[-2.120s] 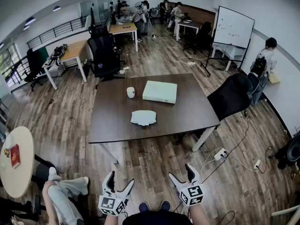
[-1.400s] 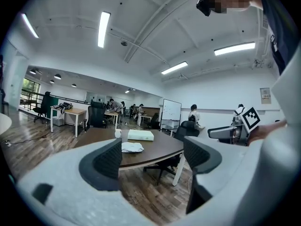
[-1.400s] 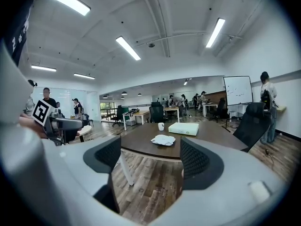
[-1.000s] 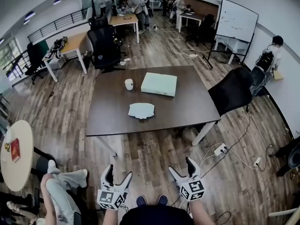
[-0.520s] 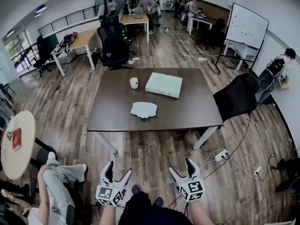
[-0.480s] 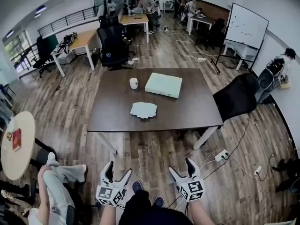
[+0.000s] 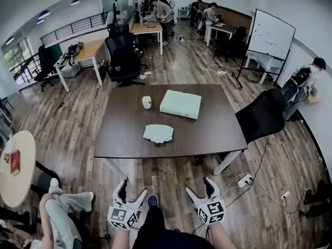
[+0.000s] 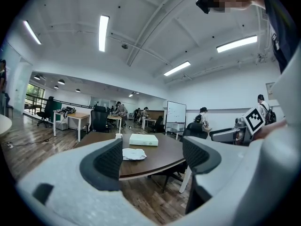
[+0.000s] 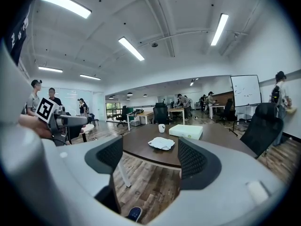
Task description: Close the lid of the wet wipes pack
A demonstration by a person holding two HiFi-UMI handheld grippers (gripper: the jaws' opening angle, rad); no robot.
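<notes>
Left gripper (image 7: pixel 132 190): jaws apart, nothing between them.
Right gripper (image 7: pixel 199 188): jaws apart, empty.
Wet wipes pack (image 7: pixel 158 133): lies on the dark table (image 7: pixel 218 134) near its front edge, well apart from both grippers; lid state too small to tell.
Change: the table sits slightly nearer than half a second ago.
Meaning: judged an approach only; closing not begun.

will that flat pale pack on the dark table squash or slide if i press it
The wet wipes pack looks soft: its outline is uneven and crumpled, so it would probably give under a press. It lies low and flat on the smooth table, so tipping seems unlikely, though a sideways push might slide it.
</notes>
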